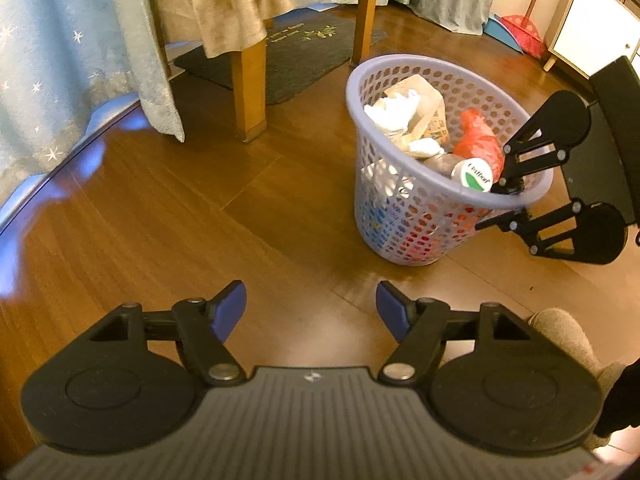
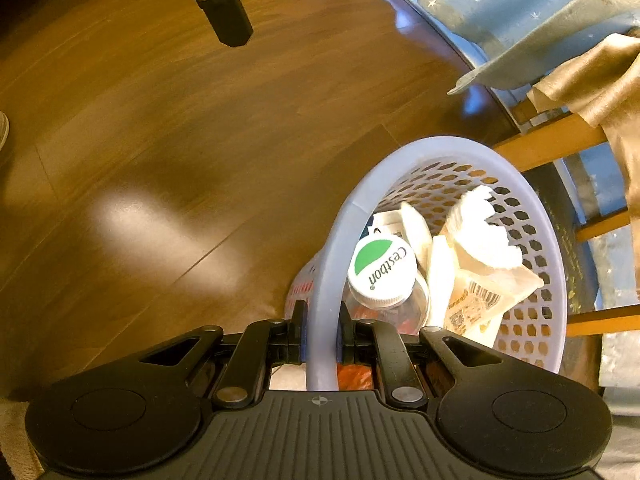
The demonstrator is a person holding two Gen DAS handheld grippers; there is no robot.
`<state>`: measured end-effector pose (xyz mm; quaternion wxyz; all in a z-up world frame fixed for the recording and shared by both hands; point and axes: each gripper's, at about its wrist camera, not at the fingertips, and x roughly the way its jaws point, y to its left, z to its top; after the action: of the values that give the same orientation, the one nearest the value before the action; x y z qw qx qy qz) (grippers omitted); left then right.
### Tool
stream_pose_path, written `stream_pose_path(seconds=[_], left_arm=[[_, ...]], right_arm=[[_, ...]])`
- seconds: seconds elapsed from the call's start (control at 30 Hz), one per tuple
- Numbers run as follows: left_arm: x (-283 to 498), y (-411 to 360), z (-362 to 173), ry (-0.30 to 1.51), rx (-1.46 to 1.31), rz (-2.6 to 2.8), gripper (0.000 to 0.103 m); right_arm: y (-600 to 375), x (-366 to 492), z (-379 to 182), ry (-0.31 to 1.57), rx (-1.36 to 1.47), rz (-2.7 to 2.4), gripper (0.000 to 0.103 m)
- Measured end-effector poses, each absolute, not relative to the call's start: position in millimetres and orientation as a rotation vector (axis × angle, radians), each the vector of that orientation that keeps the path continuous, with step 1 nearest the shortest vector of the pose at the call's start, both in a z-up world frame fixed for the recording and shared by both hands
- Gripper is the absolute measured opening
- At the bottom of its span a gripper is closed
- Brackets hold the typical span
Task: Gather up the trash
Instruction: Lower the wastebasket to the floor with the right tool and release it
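Clamping the basket [image 2: 556, 280] rim, right gripper [image 2: 321, 334] jaws; left gripper [image 1: 311, 312] jaws apart, empty, well clear.

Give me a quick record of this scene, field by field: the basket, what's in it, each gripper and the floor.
basket: lavender perforated basket, standing on the wood floor beside a table leg
contents: capped clear bottle, white paper scraps, red bag, printed wrapper
right gripper: shut on the basket's rim
left gripper: open, empty, above bare floor
loose trash on floor: none seen
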<state>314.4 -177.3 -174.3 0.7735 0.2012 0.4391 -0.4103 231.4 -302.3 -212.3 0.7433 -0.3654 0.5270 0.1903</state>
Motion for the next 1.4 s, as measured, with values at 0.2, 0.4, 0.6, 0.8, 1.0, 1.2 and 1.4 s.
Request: stream_pose_path(seconds=[0.2, 0.4, 0.6, 0.8, 1.0, 1.2, 1.4], left_arm=[[307, -193, -172, 0.943, 0.453, -0.919, 0.07], [302, -203, -169, 0.938, 0.466, -0.933, 0.072], [298, -208, -164, 0.937, 0.475, -0.943, 0.073], [291, -215, -159, 0.936, 0.485, -0.952, 0.074], [283, -225, -153, 0.935, 0.487, -0.961, 0.077], [277, -236, -151, 0.946, 0.485, -0.956, 0.081], [271, -242, -145, 0.967, 0.477, -0.943, 0.087]], right_arm=[[-313, 231, -206, 1.133, -0.73, 0.385, 0.009], [-320, 223, -201, 1.13, -0.725, 0.365, 0.01], [-327, 211, -198, 1.143, -0.729, 0.345, 0.012], [-335, 205, -195, 1.159, -0.73, 0.348, 0.013], [-343, 188, -184, 1.142, -0.712, 0.318, 0.016], [-348, 175, -171, 1.136, -0.674, 0.287, 0.02], [-356, 163, -154, 1.123, -0.584, 0.242, 0.03]])
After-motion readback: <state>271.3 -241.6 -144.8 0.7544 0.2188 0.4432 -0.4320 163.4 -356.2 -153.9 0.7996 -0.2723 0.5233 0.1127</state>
